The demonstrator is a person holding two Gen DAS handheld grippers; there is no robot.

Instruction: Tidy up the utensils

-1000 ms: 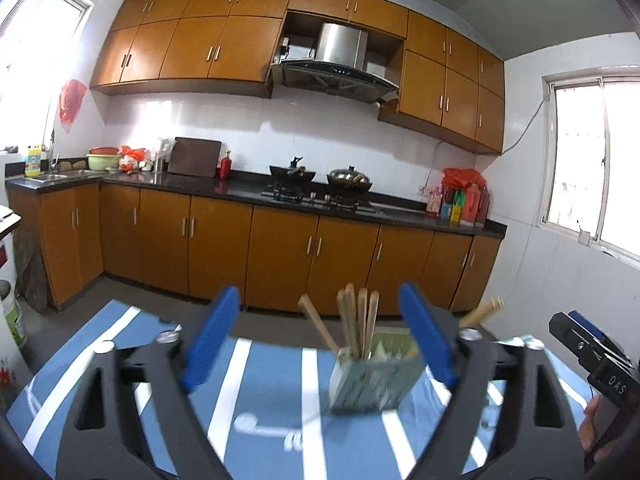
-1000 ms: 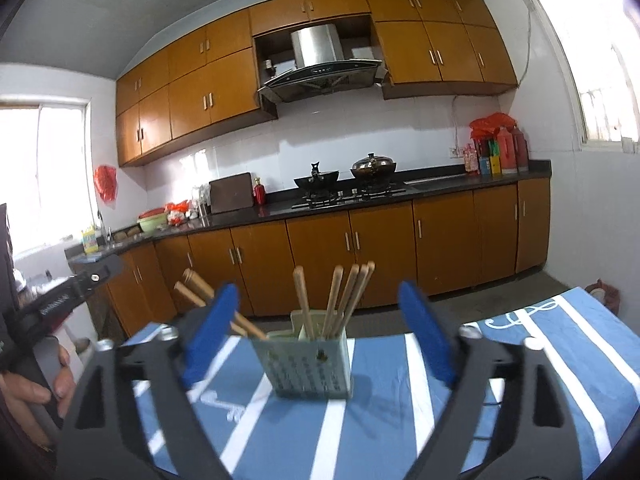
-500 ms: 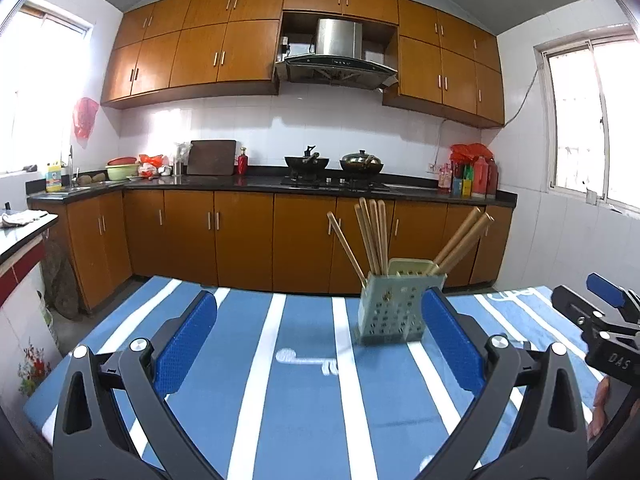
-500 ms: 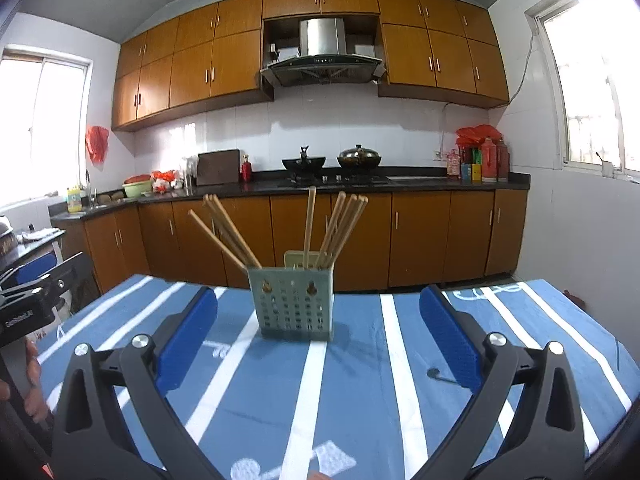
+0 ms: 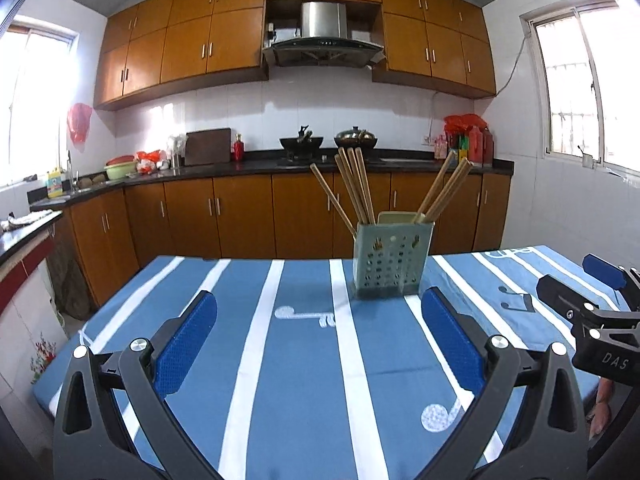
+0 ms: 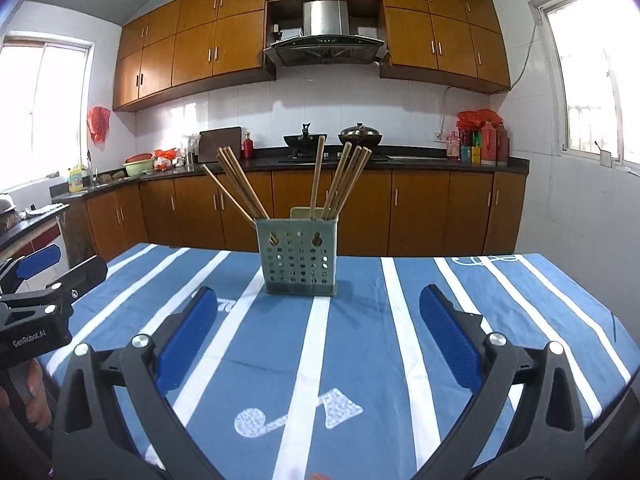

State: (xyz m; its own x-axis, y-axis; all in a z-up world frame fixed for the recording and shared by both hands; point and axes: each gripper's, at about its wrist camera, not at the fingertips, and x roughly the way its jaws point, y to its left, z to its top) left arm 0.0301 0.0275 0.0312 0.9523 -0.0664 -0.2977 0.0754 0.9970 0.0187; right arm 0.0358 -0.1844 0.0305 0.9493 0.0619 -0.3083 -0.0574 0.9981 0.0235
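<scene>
Both grippers have dropped back and lower, so the holder now sits further ahead on the striped tablecloth, past the fingertips. The left gripper and right gripper have just been opening — jaws wide now, nothing between them. One perforated plastic holder, light and rigid, likely to tip if nudged. The chopsticks — about eight, in two splayed bunches — are thin, stiff and slick; best pinched on the upper shafts, clear of the rim.

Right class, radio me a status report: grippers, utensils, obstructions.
Both hand-held grippers, left and right, open, empty. Wooden chopsticks upright in pale-green perforated plastic holder. Nothing in the way.
</scene>
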